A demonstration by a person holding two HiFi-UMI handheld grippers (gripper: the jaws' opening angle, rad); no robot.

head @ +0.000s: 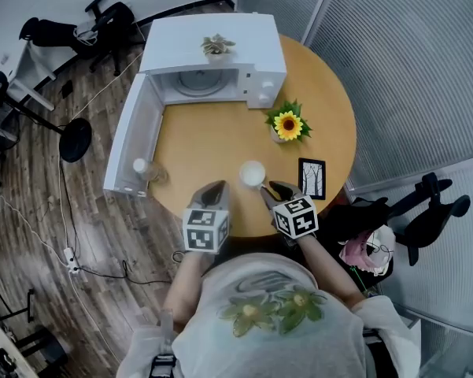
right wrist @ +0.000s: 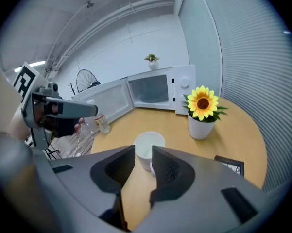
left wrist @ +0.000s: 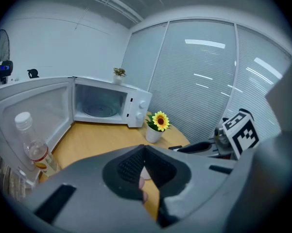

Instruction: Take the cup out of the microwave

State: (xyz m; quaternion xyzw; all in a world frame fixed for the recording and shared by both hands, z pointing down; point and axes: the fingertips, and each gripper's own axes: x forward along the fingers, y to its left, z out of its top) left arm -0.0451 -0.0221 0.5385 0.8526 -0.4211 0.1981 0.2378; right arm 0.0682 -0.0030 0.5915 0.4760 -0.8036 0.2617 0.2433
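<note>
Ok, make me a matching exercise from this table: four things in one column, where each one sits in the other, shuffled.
1 cup
2 small plant
3 bottle
4 picture frame

A on top of the microwave
B beside the open microwave door
C table edge, near the sunflower
D just in front of the right tool

Pairs: 1-D, 2-A, 3-B, 4-C

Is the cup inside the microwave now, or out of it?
Out. The cup stands upright on the table, in front of the open microwave, whose chamber holds no cup.
</note>
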